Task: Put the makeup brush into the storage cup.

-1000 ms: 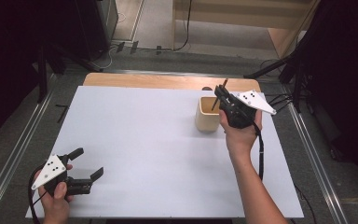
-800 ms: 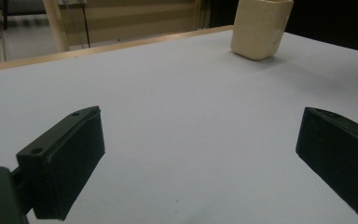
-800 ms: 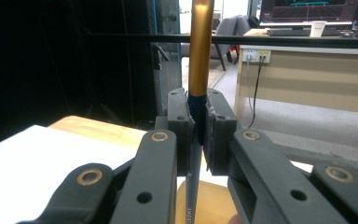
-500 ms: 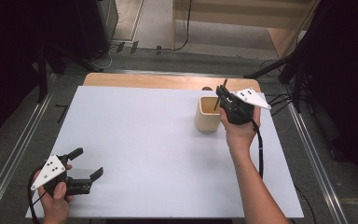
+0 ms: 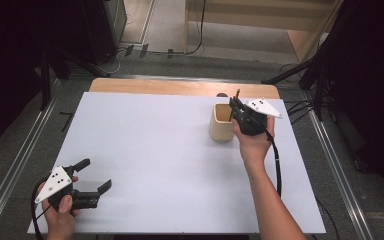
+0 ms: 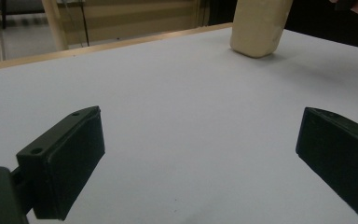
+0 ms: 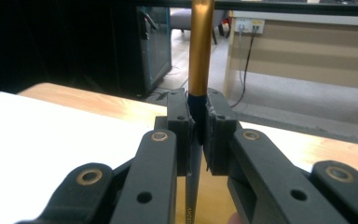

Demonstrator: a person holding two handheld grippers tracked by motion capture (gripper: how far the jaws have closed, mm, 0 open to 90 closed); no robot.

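Note:
My right gripper (image 5: 235,107) is shut on a thin upright stick (image 5: 237,93) with a golden-brown upper part (image 7: 201,46) and a dark lower part. It hangs over the right rim of a cream cup (image 5: 221,127) at the table's back right. In the right gripper view the pads (image 7: 182,121) of that gripper (image 7: 196,116) clamp the stick where gold meets dark. The stick's lower end is hidden. My left gripper (image 5: 96,174) rests open near the front left edge with nothing between its jaws (image 6: 200,154). The cup (image 6: 259,28) stands far off from it.
A white sheet (image 5: 155,140) covers the table, with a wooden strip (image 5: 180,86) bare along the back edge. A cable trails from the right gripper down the forearm. Dark stands and floor rails flank the table.
The right gripper has sunk a little with the stick, closer to the cup's mouth. The left gripper has stayed where it was.

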